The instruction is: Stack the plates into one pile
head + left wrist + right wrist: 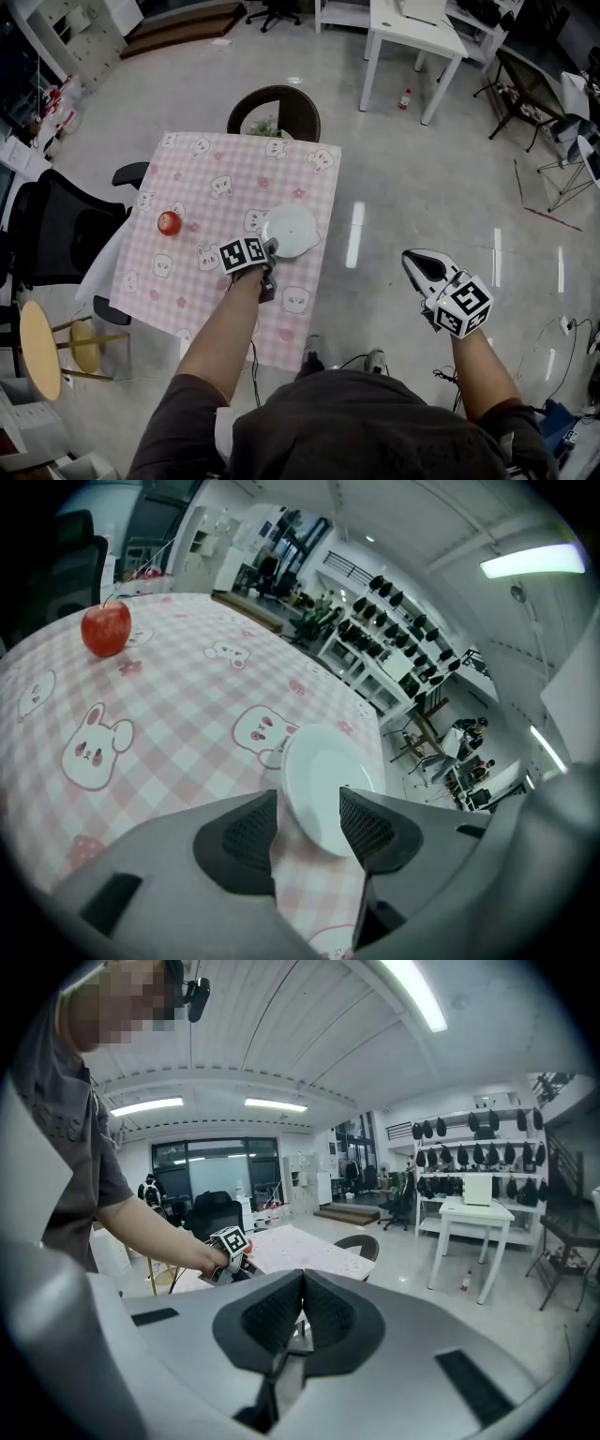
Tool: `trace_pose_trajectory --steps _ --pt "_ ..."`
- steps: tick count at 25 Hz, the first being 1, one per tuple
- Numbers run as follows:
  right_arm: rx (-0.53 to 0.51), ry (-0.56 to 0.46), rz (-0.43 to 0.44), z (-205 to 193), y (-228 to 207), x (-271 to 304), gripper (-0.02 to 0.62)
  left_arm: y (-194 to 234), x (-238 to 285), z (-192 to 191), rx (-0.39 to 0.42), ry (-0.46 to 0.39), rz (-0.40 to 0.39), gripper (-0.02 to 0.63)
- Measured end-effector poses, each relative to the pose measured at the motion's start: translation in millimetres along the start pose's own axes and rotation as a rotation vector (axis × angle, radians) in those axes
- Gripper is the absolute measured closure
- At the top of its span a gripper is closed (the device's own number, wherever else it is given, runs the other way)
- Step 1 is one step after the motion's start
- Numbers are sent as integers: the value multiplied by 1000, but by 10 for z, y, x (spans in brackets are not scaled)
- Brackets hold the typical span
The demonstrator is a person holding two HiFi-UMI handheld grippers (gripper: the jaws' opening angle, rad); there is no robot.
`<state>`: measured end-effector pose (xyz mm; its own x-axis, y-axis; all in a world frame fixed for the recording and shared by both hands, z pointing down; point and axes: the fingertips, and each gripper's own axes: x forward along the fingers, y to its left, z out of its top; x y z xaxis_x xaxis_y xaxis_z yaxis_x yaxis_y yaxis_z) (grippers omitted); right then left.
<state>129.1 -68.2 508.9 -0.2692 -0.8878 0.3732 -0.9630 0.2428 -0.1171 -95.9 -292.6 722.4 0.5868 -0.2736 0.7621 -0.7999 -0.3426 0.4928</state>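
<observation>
On checked pink cloth [225,169] sits a smooth round plate [291,230].

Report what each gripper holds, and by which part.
Nothing is held. The left gripper stands open around the near rim of the plate; the right gripper is shut, empty.

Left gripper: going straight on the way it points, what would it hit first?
The left gripper would likely meet the white plate first; its near rim sits between the open jaws.
</observation>
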Motion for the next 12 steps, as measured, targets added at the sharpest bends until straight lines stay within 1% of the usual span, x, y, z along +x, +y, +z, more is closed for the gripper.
trace_pose_trajectory --steps 4,8,12 --pt "-2 -6 0 22 -7 -26 601 38 -43 -13 -25 -13 -5 407" --pt "-8 -19 -6 61 -30 -69 601 -110 -151 51 43 -63 -41 407" --pt "-15 -34 -15 135 -56 -147 601 -364 -344 59 103 -110 -112 407"
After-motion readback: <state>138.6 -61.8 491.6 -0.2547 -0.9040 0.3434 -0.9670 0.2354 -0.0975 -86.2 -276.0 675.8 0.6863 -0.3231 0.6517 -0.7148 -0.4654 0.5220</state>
